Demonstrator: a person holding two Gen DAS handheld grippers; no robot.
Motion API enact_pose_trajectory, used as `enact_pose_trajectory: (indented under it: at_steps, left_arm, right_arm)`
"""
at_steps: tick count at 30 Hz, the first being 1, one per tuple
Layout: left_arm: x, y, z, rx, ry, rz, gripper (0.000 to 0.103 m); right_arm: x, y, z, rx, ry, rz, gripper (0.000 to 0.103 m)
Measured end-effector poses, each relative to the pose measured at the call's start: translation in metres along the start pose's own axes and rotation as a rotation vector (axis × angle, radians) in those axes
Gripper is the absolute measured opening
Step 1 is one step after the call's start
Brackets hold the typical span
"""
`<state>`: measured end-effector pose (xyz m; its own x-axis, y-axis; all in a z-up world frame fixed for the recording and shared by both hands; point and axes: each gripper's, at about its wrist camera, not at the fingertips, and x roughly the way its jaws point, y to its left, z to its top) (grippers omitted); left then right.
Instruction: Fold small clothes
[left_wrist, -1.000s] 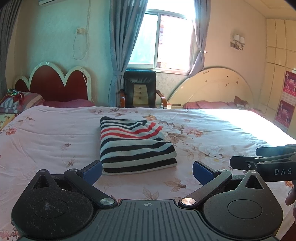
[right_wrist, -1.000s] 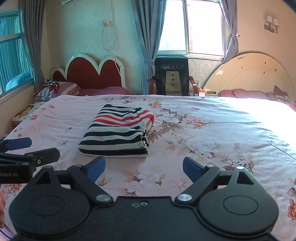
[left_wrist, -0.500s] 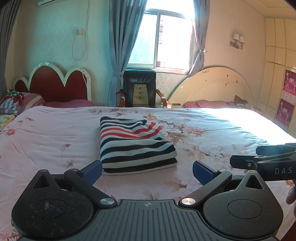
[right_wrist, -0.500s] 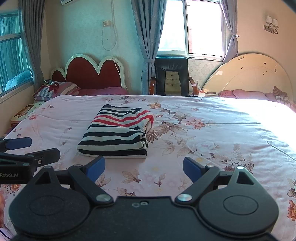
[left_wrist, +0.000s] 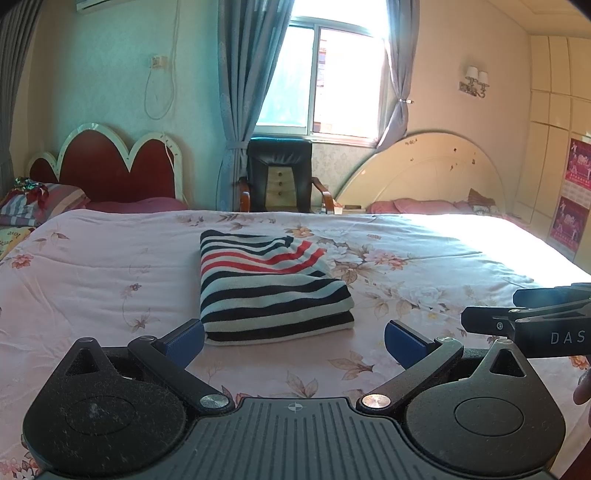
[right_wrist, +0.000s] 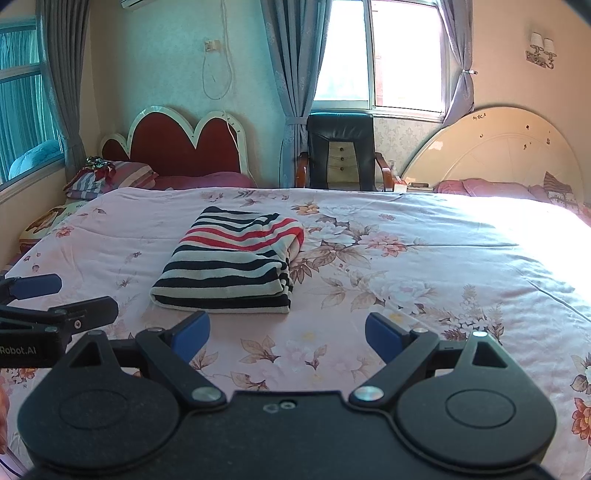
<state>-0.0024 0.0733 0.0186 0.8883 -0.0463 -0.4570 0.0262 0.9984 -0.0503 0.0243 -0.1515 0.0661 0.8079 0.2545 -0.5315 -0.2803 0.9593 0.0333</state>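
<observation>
Striped garment (left_wrist: 271, 286) sits just beyond both sets of jaws, and neither pair holds anything: the left gripper (left_wrist: 293, 338) stands spread wide with its blue pads clear of the cloth, the near folded edge lying between and a little past them, and the right gripper (right_wrist: 287, 334) is equally wide apart over bare floral bedspread (right_wrist: 424, 266), its pads short of the fabric. Compared with a second ago nothing has shifted; both tools hang where they were and the bundle keeps its shape, which suggests the folding of this piece is finished and the hands are pausing. In the left view the garment fills the centre of the frame, in the right view it lies centre-left. It looks like a neat rectangular stack, black and pale stripes near, red stripes toward the far end, layers showing at the right edge; what kind of garment it is I cannot tell.
</observation>
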Motion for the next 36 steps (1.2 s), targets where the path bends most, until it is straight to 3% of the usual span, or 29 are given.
enact_pose_trajectory:
  at_steps: [36]
  left_arm:
    - [-0.0035,-0.0026,-0.0032,0.026,-0.025,-0.008,0.103]
  right_arm:
    - [-0.0015,0.0012,-0.0018,-0.005,0.001,-0.001,0.091]
